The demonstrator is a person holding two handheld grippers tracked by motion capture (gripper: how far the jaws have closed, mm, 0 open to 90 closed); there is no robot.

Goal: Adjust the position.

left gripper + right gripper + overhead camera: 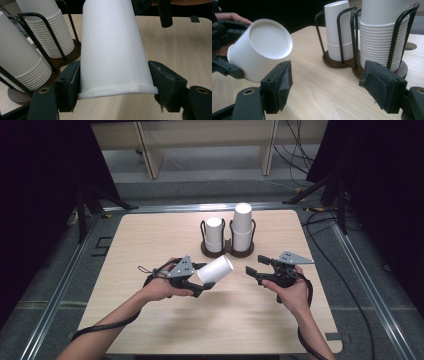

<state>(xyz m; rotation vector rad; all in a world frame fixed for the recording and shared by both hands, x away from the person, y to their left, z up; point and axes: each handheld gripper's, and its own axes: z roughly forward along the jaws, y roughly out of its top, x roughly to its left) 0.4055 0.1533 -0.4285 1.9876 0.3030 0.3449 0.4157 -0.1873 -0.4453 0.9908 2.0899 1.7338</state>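
On the light wooden table (150, 320), a dark 2-slot wire cup holder (228, 251) stands toward the far middle. Its left slot holds a shorter stack of white paper cups (214, 234), its right slot a taller stack of white paper cups (242, 225). Nearer the person, a single white paper cup (215, 269) lies tilted in the left gripper (199, 281), bottom toward the right gripper (255, 265), which is just right of it.

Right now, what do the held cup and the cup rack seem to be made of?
The cup looks like matte white paper: a side seam and a rolled rim show. The rack seems to be black-coated metal wire, thin bent rods, on a dark brown base, probably wood, though that is hard to confirm.
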